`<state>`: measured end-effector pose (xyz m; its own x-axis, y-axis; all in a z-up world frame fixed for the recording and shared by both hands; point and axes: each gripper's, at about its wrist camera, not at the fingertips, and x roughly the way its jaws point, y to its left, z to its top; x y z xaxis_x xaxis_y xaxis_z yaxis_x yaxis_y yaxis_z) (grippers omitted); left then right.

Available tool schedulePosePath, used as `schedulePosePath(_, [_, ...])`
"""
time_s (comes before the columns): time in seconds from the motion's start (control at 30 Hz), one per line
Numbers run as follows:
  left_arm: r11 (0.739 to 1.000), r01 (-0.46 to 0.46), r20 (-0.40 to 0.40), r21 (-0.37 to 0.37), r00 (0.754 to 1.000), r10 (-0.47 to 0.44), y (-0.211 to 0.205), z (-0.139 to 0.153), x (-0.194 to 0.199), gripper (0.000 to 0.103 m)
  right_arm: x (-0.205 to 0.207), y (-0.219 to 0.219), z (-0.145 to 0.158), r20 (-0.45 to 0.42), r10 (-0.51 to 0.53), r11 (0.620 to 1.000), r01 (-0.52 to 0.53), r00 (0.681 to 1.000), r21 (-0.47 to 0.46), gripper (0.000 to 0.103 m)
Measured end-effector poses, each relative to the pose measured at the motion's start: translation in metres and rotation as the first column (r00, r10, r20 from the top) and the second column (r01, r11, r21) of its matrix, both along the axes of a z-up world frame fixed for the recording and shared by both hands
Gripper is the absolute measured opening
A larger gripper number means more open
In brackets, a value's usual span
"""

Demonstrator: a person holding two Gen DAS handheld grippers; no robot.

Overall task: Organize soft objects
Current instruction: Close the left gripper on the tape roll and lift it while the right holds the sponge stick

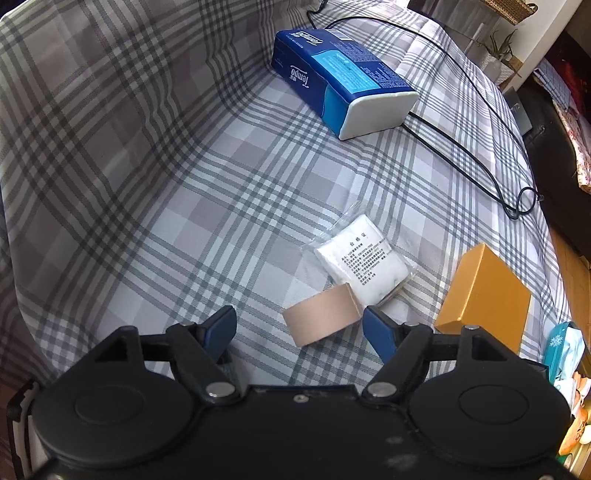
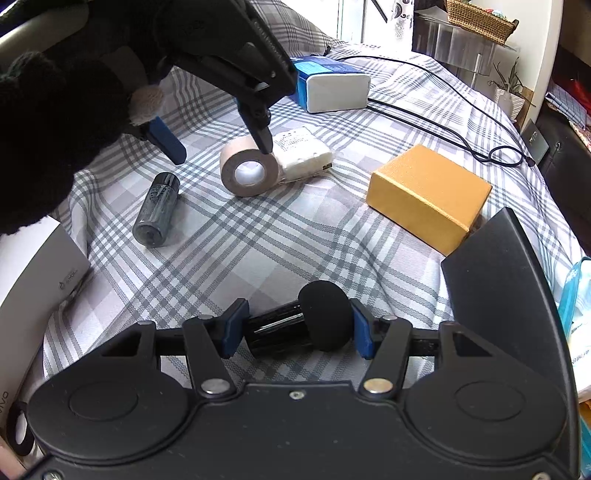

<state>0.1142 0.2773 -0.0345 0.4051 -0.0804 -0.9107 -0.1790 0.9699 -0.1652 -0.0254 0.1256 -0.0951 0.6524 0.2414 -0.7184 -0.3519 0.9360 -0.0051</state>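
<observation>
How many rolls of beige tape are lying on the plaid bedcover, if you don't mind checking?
1. The beige tape roll lies mid-bedcover, touching the white gauze packet, under the open left gripper. Others may be hidden.

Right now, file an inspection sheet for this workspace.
Surface: plaid sheet, wrinkled.
Job's things: beige tape roll touching white gauze pack; blue tissue pack farther back.
Clutter: orange box, dark bottle lying down, white box.
Grippers: left gripper open over the tape roll; right gripper shut on a black foam-tipped microphone.
Cables: black cable across the sheet.
Surroundings: wicker basket, potted plant.
</observation>
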Motion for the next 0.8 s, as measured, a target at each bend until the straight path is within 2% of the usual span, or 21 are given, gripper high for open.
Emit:
schedulePosePath(0.1, [0.999,-0.032,0.012,0.03,0.999,0.031,0.002,-0.006,0.007,0.08,0.0,0.0,0.0,0.0,-0.001,1.0,0.001,1.0,0.001,0.056])
schedulePosePath(0.3, [0.99,-0.1,0.025,0.101,0.995,0.097,0.01,-0.006,0.037,0.078,0.0,0.001,-0.001,0.001,0.002,1.0,-0.002,1.0,0.0,0.056])
schedulePosePath(0.47, [0.979,-0.144,0.025,0.146,0.99,0.141,0.024,-0.008,0.041,0.078,0.0,0.0,-0.001,0.0,0.002,1.0,-0.002,1.0,0.002,0.056])
schedulePosePath(0.67, [0.976,-0.202,-0.033,0.081,0.978,0.205,0.053,-0.018,0.016,0.078,0.0,0.001,-0.001,0.001,0.003,1.0,-0.003,1.0,0.004,0.056])
schedulePosePath(0.8, [0.975,-0.199,-0.026,0.098,0.979,0.203,0.054,-0.009,0.005,0.078,0.0,0.0,-0.001,-0.001,0.003,1.0,-0.003,1.0,0.005,0.056])
